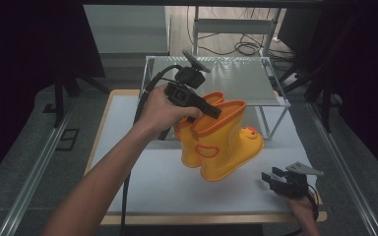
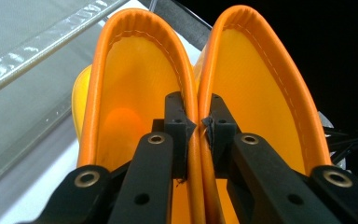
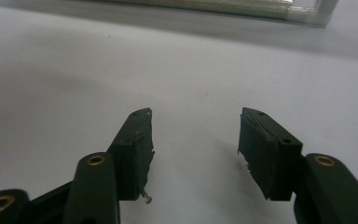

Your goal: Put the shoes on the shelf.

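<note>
While the left gripper (image 1: 211, 109) pinches both inner rims together, the yellow rain boots (image 1: 220, 142) with orange cuffs hang tilted above the white table (image 1: 128, 128), a duck face on one toe; the right gripper (image 1: 270, 178) rests near the table's edge, jaws apart and holding nothing.

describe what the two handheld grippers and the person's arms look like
Both grippers are black, each with two flat-padded jaws on linkage arms with brass-coloured rivets. The left gripper trails a thick black cable and carries a dark plate on top; the right gripper bears a grey three-cornered plate. The forearms are bare, with no sleeves.
</note>
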`<state>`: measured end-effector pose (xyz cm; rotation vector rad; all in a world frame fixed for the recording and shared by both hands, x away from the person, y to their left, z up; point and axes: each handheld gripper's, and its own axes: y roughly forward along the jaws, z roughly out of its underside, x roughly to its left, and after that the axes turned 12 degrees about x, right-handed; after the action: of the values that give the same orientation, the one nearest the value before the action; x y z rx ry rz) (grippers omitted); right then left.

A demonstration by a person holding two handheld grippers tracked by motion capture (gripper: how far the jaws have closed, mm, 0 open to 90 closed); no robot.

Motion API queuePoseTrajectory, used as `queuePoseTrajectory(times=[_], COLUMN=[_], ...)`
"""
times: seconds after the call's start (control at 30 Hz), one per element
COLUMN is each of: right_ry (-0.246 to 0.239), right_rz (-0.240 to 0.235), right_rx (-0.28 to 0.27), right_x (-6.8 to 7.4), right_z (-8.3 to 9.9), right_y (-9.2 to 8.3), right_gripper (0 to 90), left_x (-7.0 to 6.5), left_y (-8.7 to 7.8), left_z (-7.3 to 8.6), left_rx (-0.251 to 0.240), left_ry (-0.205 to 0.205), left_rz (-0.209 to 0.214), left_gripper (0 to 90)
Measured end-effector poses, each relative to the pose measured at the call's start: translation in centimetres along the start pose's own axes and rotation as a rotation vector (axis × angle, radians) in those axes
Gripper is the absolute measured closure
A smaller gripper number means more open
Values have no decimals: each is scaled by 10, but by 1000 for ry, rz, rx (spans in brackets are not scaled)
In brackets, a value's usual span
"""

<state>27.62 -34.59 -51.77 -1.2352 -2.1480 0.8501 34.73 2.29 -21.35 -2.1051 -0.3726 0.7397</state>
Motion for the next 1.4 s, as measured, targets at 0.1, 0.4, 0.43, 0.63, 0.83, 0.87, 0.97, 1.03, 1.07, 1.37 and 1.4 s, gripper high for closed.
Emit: queuePoseTrajectory(times=[0.1,0.4,0.43,0.63,0.83,0.87,0.97,1.03,1.07,1.37,1.4], right_ry=[7,13,13,24,26,27,27,32,31,32,32], right_rz=[-1,6,6,6,6,6,6,6,5,-2,-2], right_rx=[5,1,2,-3,-6,-6,-8,-8,-8,-11,-10], right_x=[0,-2,-2,-3,-4,-4,-4,-4,-4,-4,-4], right_z=[0,1,1,1,2,2,3,3,3,4,4], right_y=[1,1,1,-1,-2,-2,-2,-2,-2,-3,-3], right_gripper=[423,424,424,425,429,429,430,430,431,437,437], left_x=[-1,-8,-9,-11,-7,-6,-3,0,3,29,32], left_y=[0,-10,-12,-28,-43,-45,-51,-54,-56,-59,-60], left_z=[-4,-16,-17,-30,-48,-52,-61,-69,-73,-102,-105], left_rx=[5,-4,-5,-28,-66,-70,-76,-79,-80,-100,-107], left_ry=[2,22,25,40,49,48,39,30,21,-34,-44], left_rz=[-3,-14,-12,8,30,25,13,-4,-6,-57,-66], left_gripper=[820,820,820,820,821,821,821,821,821,821,822])
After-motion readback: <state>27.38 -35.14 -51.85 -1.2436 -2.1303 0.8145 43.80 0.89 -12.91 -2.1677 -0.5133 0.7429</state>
